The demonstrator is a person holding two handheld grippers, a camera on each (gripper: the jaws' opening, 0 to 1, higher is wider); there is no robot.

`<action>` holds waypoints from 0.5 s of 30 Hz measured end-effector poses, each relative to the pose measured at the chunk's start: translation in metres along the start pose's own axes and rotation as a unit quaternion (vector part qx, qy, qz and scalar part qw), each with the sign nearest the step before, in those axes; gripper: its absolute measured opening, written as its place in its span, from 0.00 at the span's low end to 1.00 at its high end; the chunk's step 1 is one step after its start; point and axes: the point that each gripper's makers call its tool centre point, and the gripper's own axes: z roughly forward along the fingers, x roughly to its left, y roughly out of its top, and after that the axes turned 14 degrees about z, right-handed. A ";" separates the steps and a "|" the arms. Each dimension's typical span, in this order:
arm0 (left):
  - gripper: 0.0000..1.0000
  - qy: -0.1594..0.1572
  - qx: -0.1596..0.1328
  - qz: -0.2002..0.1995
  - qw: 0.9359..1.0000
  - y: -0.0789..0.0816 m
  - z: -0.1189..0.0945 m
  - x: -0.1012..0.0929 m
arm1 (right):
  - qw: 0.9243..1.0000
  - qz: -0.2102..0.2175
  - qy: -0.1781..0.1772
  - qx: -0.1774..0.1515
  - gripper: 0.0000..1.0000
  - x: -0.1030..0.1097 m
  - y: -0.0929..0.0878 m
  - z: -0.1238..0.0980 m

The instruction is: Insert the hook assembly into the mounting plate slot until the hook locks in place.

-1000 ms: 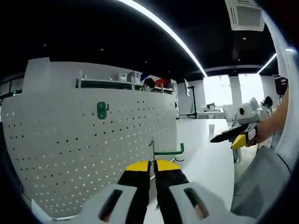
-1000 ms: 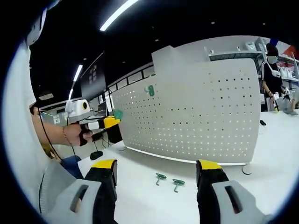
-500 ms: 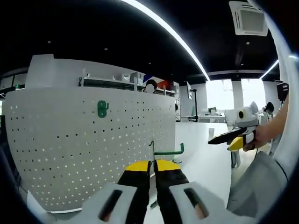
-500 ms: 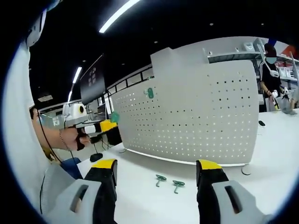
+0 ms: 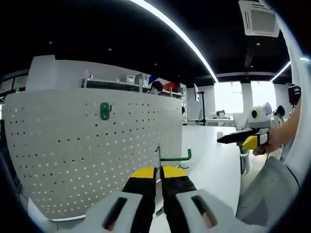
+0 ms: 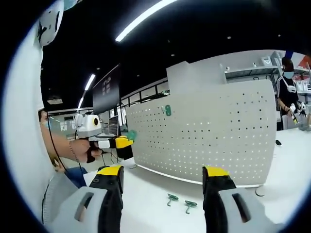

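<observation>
A white perforated mounting plate (image 5: 92,150) is seen standing upright on a white tabletop (image 5: 214,165), curving across the left gripper view. One green hook (image 5: 104,110) is already seated high on the plate's face. The left tongs (image 5: 159,175) are seen clenched, their yellow-tipped black jaws pressed together on the vertical back of a green hook assembly (image 5: 172,158), whose arm reaches out to the right and ends in a small upturned tip. The held hook is raised in front of the plate's lower right part; whether it touches the plate cannot be told. At the right of this view, the right tongs (image 5: 233,139) are seen held in a person's hand (image 5: 274,138), well apart from the plate.

In the right gripper view, the right tongs (image 6: 163,177) are seen released, the two jaws spread wide with nothing between them. Beyond them, two loose green hooks (image 6: 179,202) lie side by side on the tabletop (image 6: 146,194), in front of the mounting plate (image 6: 214,141). The mounted hook (image 6: 167,110) is seen near the plate's upper left. At the left, the left tongs (image 6: 127,141) are held in a hand (image 6: 87,150), with a scrap of green at their tip. A person (image 6: 287,92) stands beyond the plate at the right edge
</observation>
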 end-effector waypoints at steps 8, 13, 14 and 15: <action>0.03 0.005 0.001 0.001 1.000 0.000 -0.001 -0.001 | 1.000 0.017 0.024 -0.003 0.61 0.012 0.000 0.016; 0.03 0.004 0.001 0.002 1.000 0.002 -0.001 -0.002 | 0.999 0.021 0.042 -0.006 0.59 0.022 0.002 0.028; 0.03 0.005 0.001 0.002 1.000 0.002 -0.001 -0.002 | 0.999 0.023 0.044 -0.005 0.59 0.022 0.002 0.030; 0.03 0.005 0.000 0.003 1.000 0.002 -0.001 -0.002 | 0.999 0.024 0.048 -0.004 0.59 0.024 0.001 0.032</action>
